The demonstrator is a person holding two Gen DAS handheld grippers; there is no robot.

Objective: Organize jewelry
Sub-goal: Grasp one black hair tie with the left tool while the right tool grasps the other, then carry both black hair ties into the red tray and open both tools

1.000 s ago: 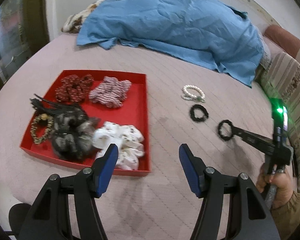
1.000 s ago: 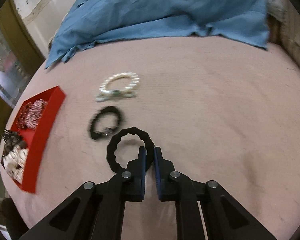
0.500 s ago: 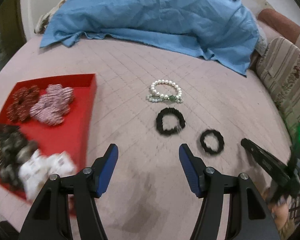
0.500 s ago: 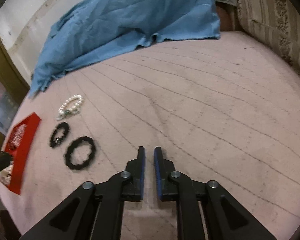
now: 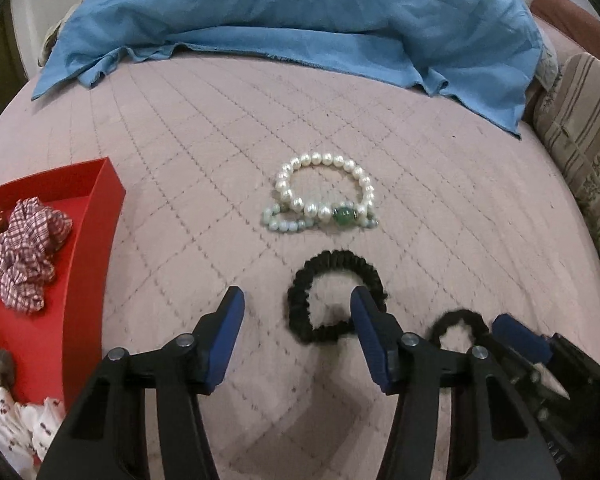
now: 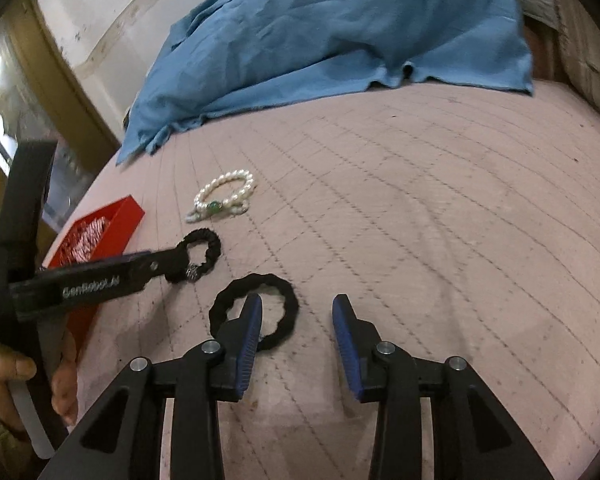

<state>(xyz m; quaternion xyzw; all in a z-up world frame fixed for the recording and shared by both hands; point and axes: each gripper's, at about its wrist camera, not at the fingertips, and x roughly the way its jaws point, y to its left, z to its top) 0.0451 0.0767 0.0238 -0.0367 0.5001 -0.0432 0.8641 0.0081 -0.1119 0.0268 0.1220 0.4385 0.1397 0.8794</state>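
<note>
A pearl bracelet with a green bead lies on the pink quilted bed; it also shows in the right wrist view. Nearer lies a black scrunchie, and my open left gripper is low over it, its right finger on the ring. It shows in the right wrist view too. A second black hair tie lies to its right; my open right gripper has its left finger over it. The red tray with scrunchies sits at the left.
A blue cloth covers the far part of the bed. A striped cushion stands at the right edge. The tray holds a checked red scrunchie and white ones.
My left gripper swung from the tray to the black scrunchie and came low over it. My right gripper let go of the black hair tie on the bed, pulled back, then opened over it.
</note>
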